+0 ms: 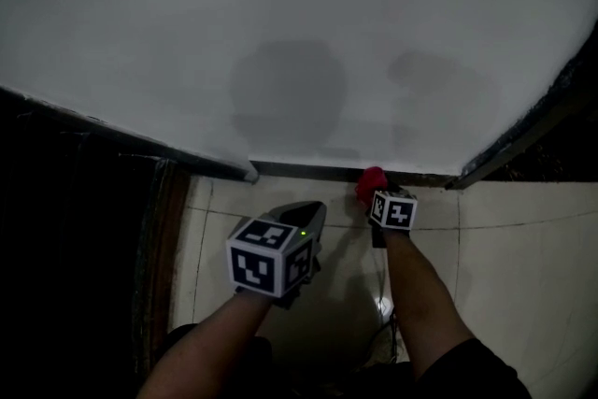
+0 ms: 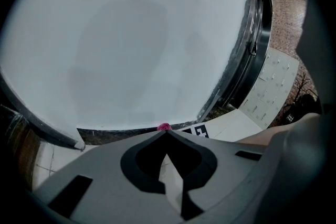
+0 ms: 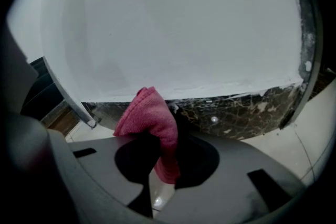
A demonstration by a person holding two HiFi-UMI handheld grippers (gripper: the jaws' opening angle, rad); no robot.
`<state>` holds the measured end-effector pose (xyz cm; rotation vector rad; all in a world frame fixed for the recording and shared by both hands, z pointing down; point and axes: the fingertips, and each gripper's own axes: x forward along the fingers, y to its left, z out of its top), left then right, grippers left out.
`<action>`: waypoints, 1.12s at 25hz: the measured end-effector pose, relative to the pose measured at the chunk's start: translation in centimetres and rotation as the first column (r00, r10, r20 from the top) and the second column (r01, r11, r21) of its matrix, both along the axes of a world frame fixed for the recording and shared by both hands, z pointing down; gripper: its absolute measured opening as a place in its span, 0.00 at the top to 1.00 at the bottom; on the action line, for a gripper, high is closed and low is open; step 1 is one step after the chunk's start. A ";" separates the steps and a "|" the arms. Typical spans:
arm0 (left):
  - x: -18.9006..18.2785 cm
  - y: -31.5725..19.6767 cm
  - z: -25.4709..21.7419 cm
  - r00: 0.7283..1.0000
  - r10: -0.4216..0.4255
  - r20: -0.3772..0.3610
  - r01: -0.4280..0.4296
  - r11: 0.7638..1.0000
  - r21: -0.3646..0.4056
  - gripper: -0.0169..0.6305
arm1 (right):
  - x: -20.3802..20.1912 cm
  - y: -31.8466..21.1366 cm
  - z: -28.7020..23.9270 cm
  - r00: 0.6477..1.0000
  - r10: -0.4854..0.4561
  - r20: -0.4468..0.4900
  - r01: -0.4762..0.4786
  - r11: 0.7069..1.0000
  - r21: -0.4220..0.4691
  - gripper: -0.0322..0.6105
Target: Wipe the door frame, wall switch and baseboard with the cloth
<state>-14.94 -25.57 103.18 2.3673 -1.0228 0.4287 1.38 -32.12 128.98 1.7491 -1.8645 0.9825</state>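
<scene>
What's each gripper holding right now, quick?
Left gripper: closed, holding nothing.
Right gripper: closed on the red cloth, close to the baseboard.

Left claw [image 2: 167,132] & right claw [image 3: 174,113]: grey plastic. White cubes w/ black square markers. Green LED [image 1: 304,233] by left cube [image 1: 269,257]. Dark sleeve [image 1: 467,371], right arm.

I log: cloth [image 3: 152,118] pink-red. Wall [image 3: 184,23] white. Baseboard [image 3: 247,113] dark marble, pale veins. Floor [image 1: 509,238] cream tiles, thin dark joints. Left claw [image 2: 166,132] grey; its cube [image 1: 271,255] black-and-white squares.
</scene>
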 end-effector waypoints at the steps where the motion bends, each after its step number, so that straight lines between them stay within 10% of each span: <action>1: 0.3 0.0 0.1 1.000 0.004 0.000 -0.004 1.000 0.000 0.99 | 0.4 0.1 0.0 1.000 0.005 -0.002 -0.005 1.000 0.000 0.86; 28: 7.5 1.6 1.3 0.995 0.098 0.000 -0.098 0.995 -0.019 0.99 | 10.0 2.1 0.0 0.994 0.111 -0.022 -0.111 0.994 0.000 0.86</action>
